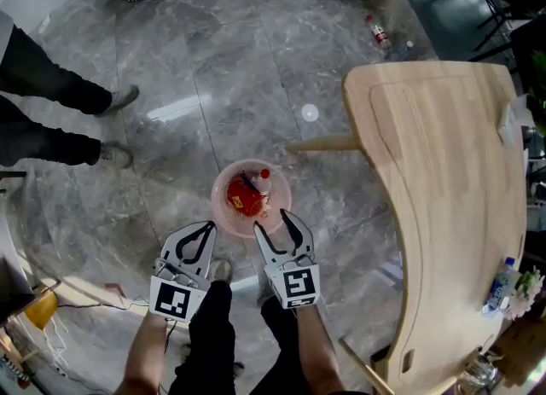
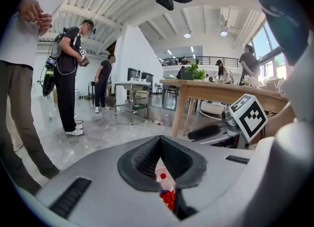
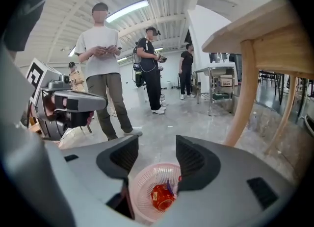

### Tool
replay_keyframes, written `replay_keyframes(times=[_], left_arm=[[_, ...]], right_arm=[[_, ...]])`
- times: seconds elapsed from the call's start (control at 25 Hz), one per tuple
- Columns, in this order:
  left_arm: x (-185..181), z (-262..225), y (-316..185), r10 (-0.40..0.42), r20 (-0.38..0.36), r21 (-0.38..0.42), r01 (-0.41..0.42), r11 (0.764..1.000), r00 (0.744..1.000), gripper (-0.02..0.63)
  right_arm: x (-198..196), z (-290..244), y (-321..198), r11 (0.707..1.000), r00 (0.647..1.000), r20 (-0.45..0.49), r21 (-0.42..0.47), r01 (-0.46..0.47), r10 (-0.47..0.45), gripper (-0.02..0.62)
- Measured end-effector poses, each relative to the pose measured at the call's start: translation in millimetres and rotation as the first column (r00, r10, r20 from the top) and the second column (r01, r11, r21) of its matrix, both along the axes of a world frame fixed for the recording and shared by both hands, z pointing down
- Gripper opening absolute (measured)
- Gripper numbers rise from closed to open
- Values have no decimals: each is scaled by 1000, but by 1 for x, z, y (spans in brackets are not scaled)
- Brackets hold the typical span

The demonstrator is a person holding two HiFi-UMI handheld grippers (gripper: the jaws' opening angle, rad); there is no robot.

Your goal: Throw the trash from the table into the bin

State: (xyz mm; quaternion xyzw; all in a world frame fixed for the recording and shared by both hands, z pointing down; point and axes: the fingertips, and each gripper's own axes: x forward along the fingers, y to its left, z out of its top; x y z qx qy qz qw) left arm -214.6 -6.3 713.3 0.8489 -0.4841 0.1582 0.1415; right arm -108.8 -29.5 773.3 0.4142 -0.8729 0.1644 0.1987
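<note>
Left gripper (image 1: 207, 226) clenched shut, nothing in it. Right gripper (image 1: 271, 221) released, jaws apart, nothing between them. Just ahead of both tips and below them: pink bin (image 1: 223, 182) holding red trash (image 1: 243, 201). Wooden table (image 1: 444, 171) farther off to the right.

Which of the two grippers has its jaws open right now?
The right gripper: its jaws stand apart and empty, with the pink bin seen between them. The left gripper has its jaws closed together on nothing.
</note>
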Motion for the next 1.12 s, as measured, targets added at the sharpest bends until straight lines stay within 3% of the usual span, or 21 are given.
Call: replay_keyframes(times=[0.24, 0.48, 0.6, 1.12], left_arm=[[4, -42, -14, 2, -8, 38, -1, 999, 1000, 6], [11, -103, -26, 3, -16, 90, -2, 996, 1000, 6], [13, -137, -23, 14, -13, 111, -13, 994, 1000, 6], [44, -262, 5, 71, -24, 148, -66, 987, 997, 6]], right_arm=[[-1, -56, -8, 999, 999, 40, 36, -13, 11, 226], [3, -126, -10, 994, 997, 73, 97, -43, 36, 148], [4, -169, -6, 990, 995, 86, 128, -58, 48, 105], [24, -312, 17, 973, 985, 129, 190, -135, 111, 37]])
